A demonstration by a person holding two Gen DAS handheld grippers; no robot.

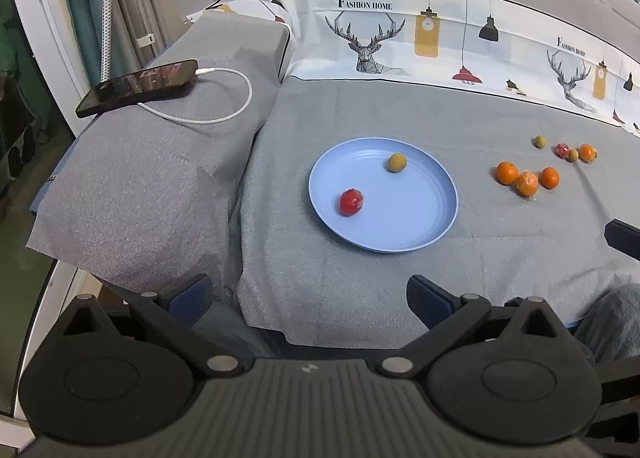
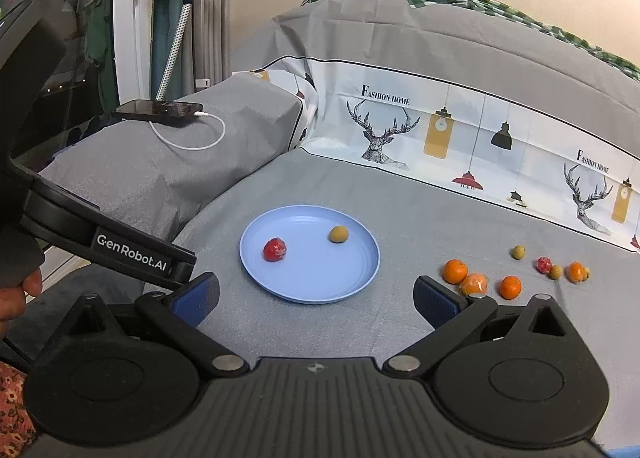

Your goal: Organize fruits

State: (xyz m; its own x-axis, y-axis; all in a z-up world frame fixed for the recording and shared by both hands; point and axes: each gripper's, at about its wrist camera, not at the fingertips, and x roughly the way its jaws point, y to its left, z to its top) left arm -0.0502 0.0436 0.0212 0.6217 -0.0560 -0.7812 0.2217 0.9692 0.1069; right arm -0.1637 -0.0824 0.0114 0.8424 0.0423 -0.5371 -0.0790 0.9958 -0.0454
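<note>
A bed [image 1: 360, 282] covered in grey cloth carries a blue plate [image 1: 416, 226]. To the plate's right, directly on the cloth, lie three oranges [image 1: 506, 172] close together. Beyond them sit a small brown fruit [image 1: 540, 141], a red fruit [image 1: 562, 150] and another orange [image 1: 587, 152]. A grey pillow [image 1: 160, 162] lies left of the plate.

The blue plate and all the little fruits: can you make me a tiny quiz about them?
1. How many fruits lie on the blue plate?
2. True or false: the left hand-held gripper is holding an orange.
3. Which side of the plate holds the loose fruits: A) phone side, B) the opposite side?

Key:
1. Two: a red fruit and a small tan fruit.
2. False; both it and the right hand-held gripper are open and empty.
3. B; the oranges sit away from the phone.
</note>
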